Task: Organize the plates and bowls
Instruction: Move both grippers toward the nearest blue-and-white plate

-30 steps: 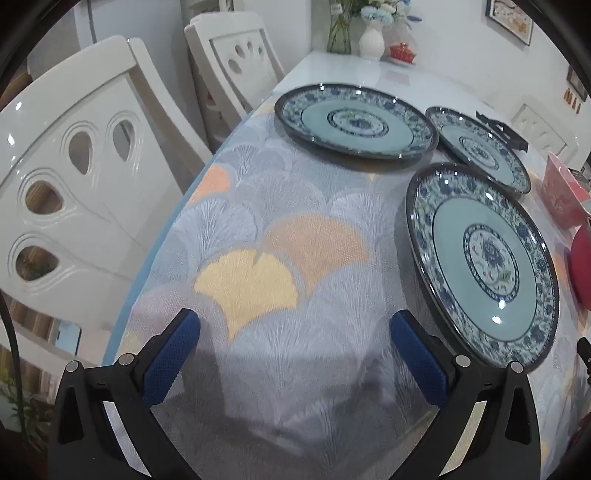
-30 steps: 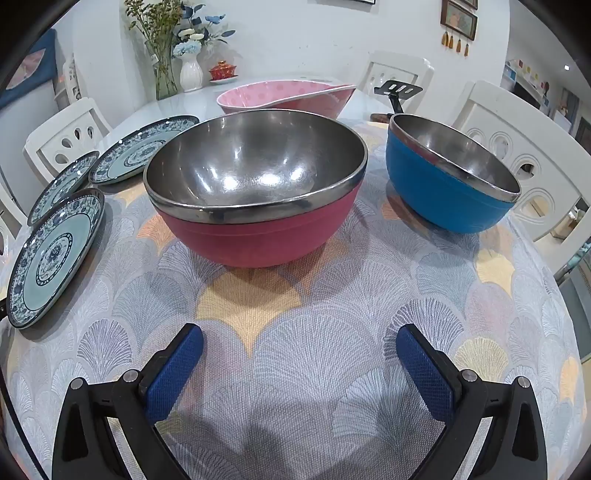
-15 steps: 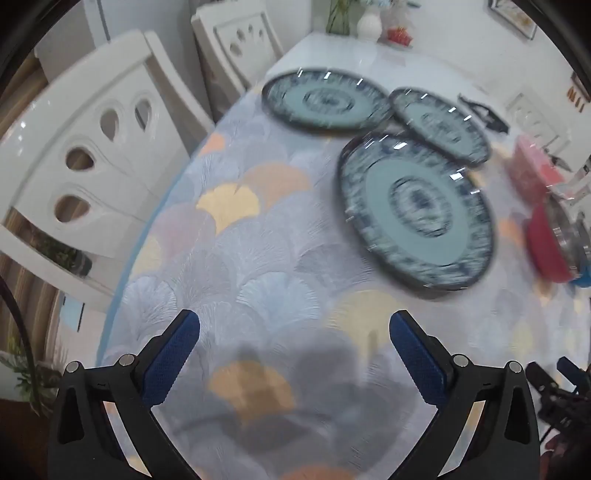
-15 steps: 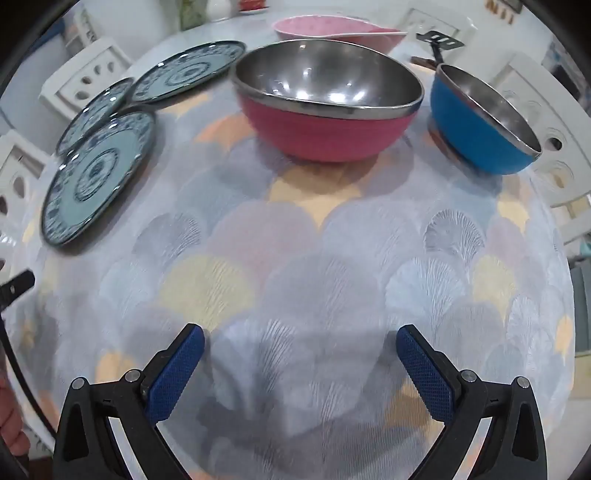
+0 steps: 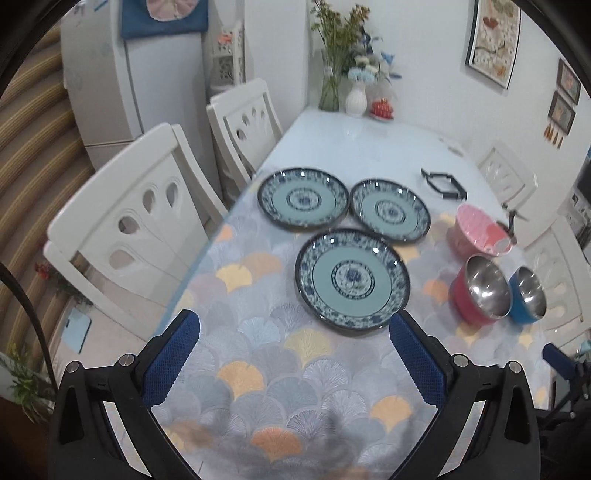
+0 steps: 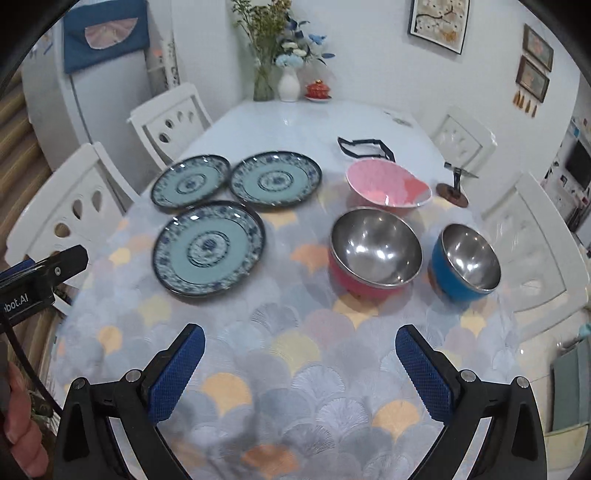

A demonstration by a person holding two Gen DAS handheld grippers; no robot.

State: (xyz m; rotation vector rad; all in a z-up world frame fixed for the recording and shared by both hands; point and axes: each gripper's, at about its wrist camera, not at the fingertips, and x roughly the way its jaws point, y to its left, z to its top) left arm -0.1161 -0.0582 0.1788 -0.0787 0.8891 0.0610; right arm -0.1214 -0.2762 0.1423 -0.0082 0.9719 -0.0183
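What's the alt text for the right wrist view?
The open right gripper hovers over a fan-patterned tablecloth holding three blue-patterned plates on the left and three bowls on the right: a red steel-lined bowl, a blue steel-lined bowl and a pink bowl. White chairs surround the table; the left gripper shows at the left edge.

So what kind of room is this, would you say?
Most likely a home dining room: a long white dining table ringed by white chairs, a vase of flowers at its far end, framed pictures on the wall.
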